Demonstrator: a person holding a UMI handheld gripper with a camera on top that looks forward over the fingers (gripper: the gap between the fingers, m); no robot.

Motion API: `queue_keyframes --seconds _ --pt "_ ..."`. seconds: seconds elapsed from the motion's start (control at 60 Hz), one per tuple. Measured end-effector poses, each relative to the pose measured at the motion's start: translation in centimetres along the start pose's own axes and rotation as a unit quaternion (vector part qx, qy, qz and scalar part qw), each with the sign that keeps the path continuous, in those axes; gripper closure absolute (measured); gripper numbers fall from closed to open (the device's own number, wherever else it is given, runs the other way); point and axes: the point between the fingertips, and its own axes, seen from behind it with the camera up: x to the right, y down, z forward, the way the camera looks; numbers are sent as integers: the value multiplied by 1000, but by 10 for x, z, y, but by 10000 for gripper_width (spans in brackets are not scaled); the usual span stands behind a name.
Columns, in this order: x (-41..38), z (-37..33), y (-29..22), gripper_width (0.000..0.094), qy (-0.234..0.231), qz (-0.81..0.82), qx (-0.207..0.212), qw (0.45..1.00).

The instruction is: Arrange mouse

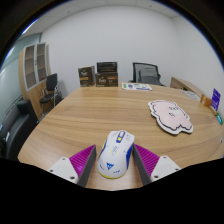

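Presently catalogued, with the mouse as reference landmark:

Item 1. Mouse (115,153): white body with blue-grey side trim and a scroll wheel, resting on the wooden tabletop (95,115). It stands between the two fingers of the tool (115,163), its front pointing away from the camera.

Item 2. Tool: two pale fingers with magenta pads (82,161), one at each side of the mouse. The fingers are spread about the width of the mouse; the pads lie close against its flanks, but whether they actually press on it cannot be told. The mouse appears to sit on the tabletop under its own weight.

Item 3. Mouse mat (172,116): irregular cartoon-shaped piece, pink and white with a dark outline, lying flat on the tabletop beyond the mouse and to its right, well apart from it.

Item 4. Flat papers or a booklet (138,87): on the far part of the tabletop, well beyond the mouse.

Item 5. Office chair (147,73): black, at the far side of the tabletop, beyond the mouse.

Item 6. Boxes (99,74): dark, stacked against the far wall, beyond the mouse and slightly left.

Item 7. Cabinet (35,63): pale, with glazed doors, far left of the mouse.
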Motion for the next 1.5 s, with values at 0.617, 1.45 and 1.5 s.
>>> queue_keyframes --seconds 0.617,1.45,1.5 --pt "62 -11 -127 494 -5 16 45 999" --pt "237 118 -111 108 5 46 -39 998" --pt "234 107 -115 104 11 45 -31 998"
